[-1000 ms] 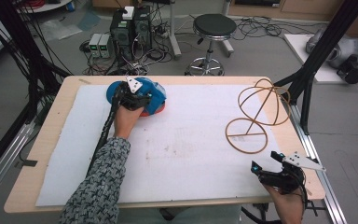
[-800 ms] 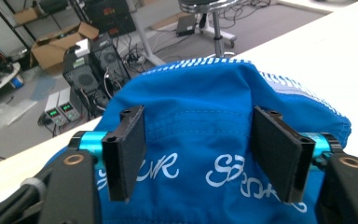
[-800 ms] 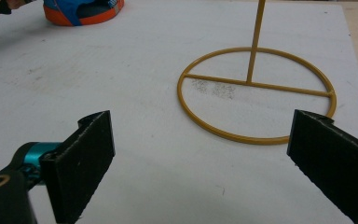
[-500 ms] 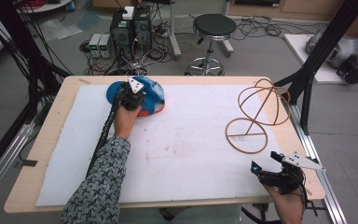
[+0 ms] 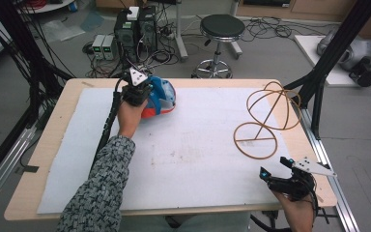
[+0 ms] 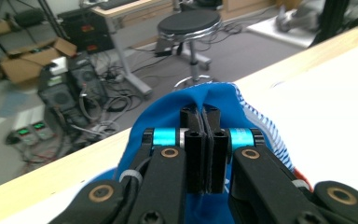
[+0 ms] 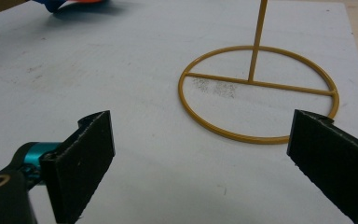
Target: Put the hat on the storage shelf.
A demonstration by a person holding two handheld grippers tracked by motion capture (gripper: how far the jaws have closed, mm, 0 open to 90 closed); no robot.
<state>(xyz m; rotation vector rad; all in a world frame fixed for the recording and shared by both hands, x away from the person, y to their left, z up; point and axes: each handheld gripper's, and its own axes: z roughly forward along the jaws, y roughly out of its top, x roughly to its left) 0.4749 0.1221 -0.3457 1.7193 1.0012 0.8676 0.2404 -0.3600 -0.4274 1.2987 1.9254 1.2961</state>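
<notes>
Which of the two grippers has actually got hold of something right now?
The left gripper: its fingers are pinched on the blue cap. The right gripper is open above the white mat.

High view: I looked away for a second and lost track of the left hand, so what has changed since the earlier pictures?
The left gripper has just closed its jaws on a fold of the blue cap and begun lifting it, bunching the fabric off the white mat. The right gripper, jaws open, has stayed near the table's corner, and the wire stand has not moved.
</notes>
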